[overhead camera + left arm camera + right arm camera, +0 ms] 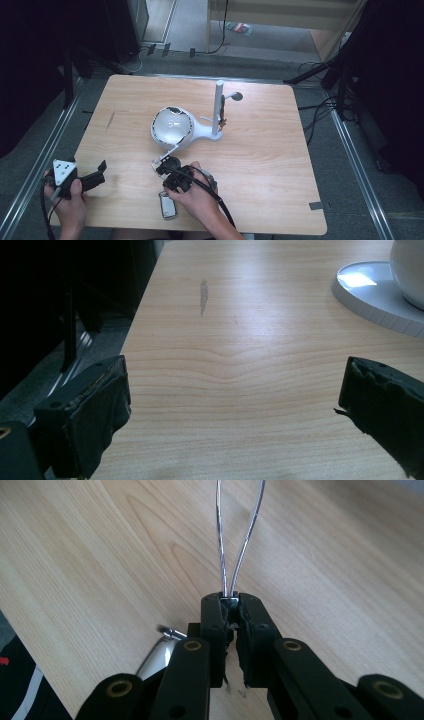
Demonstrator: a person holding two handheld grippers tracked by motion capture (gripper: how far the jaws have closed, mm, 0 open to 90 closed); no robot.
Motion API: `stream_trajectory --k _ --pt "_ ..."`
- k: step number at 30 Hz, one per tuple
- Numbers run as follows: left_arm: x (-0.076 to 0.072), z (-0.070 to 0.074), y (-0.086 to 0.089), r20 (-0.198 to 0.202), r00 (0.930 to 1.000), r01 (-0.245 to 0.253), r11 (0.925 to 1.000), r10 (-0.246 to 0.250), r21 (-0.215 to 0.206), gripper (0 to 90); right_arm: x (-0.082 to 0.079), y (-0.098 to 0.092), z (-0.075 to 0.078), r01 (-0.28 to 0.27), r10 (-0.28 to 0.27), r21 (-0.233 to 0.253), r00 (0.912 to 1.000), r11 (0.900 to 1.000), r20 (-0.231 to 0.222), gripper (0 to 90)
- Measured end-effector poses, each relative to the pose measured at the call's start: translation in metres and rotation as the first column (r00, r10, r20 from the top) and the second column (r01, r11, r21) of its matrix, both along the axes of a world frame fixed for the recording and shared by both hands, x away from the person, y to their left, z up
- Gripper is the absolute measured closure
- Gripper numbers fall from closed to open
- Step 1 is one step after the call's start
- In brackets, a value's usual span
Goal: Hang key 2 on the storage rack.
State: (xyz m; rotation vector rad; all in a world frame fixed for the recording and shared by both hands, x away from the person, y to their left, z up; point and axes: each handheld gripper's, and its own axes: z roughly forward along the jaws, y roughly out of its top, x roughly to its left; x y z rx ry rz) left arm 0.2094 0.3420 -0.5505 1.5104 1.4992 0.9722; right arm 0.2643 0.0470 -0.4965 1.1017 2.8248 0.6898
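Pale wood-grain covered the desk (260, 165), which stood on a grey floor with dark curtains at both sides. Near its middle sat a white globe-shaped stand with a round base and an upright white post (218, 107). The right gripper (231, 602) had its fingers pinched nearly shut on the small metal end of a thin silvery wire loop (240, 535), at the desk's near edge just in front of the globe. That loop looked light, springy and slick, so it would likely flex or slip unless held at the stiff joined end, where it was gripped. The left gripper (95, 176) hovered at the near left corner, fingers wide apart and holding nothing. A small silver-and-dark object (168, 206) lay beside the right hand; what it was could not be made out. Where the loop led was cut off at the top edge of the right gripper view.
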Motion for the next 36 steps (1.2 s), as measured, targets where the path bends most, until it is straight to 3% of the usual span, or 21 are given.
stream_trajectory --k 8,10,12,14,15,16,17,19,22,23,24,26,27,28,29,32,36 --pt "0.001 0.000 0.000 -0.003 1.0000 0.001 1.0000 -0.001 0.000 0.3 -0.004 -0.005 0.010 0.003 -0.006 0.057 0.9982 0.998 0.060 83.4" --pt "0.001 0.000 0.000 -0.003 1.0000 -0.001 1.0000 0.001 -0.001 0.3 -0.005 -0.007 0.013 0.011 -0.018 0.091 0.9963 0.996 0.084 83.4" --pt "0.001 0.000 0.000 -0.001 1.0000 -0.002 1.0000 0.002 -0.005 0.3 -0.006 -0.008 0.016 0.019 -0.033 0.109 0.9913 0.994 0.128 83.4" --pt "0.001 0.000 0.000 -0.001 1.0000 -0.001 1.0000 0.001 -0.003 0.3 -0.006 -0.009 0.016 0.017 -0.033 0.116 0.9893 0.993 0.142 83.5" --pt "0.001 0.000 0.000 -0.001 1.0000 -0.001 1.0000 0.001 -0.003 0.3 -0.008 -0.012 0.019 0.031 -0.056 0.142 0.9835 0.989 0.172 83.5" --pt "0.001 0.000 0.000 -0.001 1.0000 -0.001 1.0000 0.001 -0.003 0.3 -0.008 -0.012 0.019 0.031 -0.056 0.142 0.9835 0.989 0.172 83.5" --pt "0.001 0.000 0.000 -0.003 1.0000 0.000 1.0000 0.000 -0.004 0.3 -0.009 -0.015 0.021 0.038 -0.080 0.191 0.9727 0.981 0.218 83.5" --pt "0.001 0.000 0.000 -0.003 1.0000 0.001 1.0000 -0.001 -0.003 0.3 -0.010 -0.016 0.023 0.042 -0.090 0.205 0.9689 0.978 0.231 83.5" --pt "0.001 0.000 0.000 -0.005 1.0000 0.001 1.0000 -0.001 -0.003 0.3 -0.012 -0.020 0.026 0.040 -0.114 0.248 0.9507 0.968 0.289 83.5" --pt "0.001 0.000 0.000 -0.005 1.0000 0.001 1.0000 -0.001 -0.003 0.3 -0.014 -0.023 0.029 0.041 -0.132 0.277 0.9381 0.960 0.320 83.5" --pt "0.001 0.000 0.000 -0.005 1.0000 0.001 1.0000 -0.001 -0.002 0.3 -0.014 -0.023 0.029 0.041 -0.132 0.277 0.9381 0.960 0.320 83.5" --pt "0.001 0.000 0.000 -0.005 1.0000 0.001 1.0000 -0.001 -0.002 0.3 -0.014 -0.025 0.030 0.029 -0.143 0.300 0.9207 0.953 0.363 83.5" --pt "0.001 0.000 0.000 -0.005 1.0000 0.001 1.0000 -0.001 -0.002 0.3 -0.015 -0.028 0.031 0.025 -0.157 0.322 0.9068 0.947 0.391 83.5" --pt "0.001 0.000 0.000 -0.005 1.0000 0.001 1.0000 -0.001 -0.002 0.3 -0.015 -0.028 0.031 0.025 -0.157 0.322 0.9068 0.947 0.391 83.5" --pt "0.001 0.000 0.000 -0.005 1.0000 0.001 1.0000 -0.001 -0.001 0.3 -0.016 -0.030 0.031 0.026 -0.171 0.335 0.8959 0.942 0.410 83.5" --pt "0.001 0.000 0.000 -0.008 1.0000 0.001 1.0000 -0.001 -0.001 0.3 -0.016 -0.033 0.032 0.033 -0.188 0.350 0.8881 0.936 0.419 83.5" --pt "0.001 0.000 0.000 -0.007 1.0000 0.001 1.0000 -0.001 -0.002 0.3 -0.017 -0.037 0.036 0.040 -0.219 0.374 0.8664 0.927 0.449 83.5"
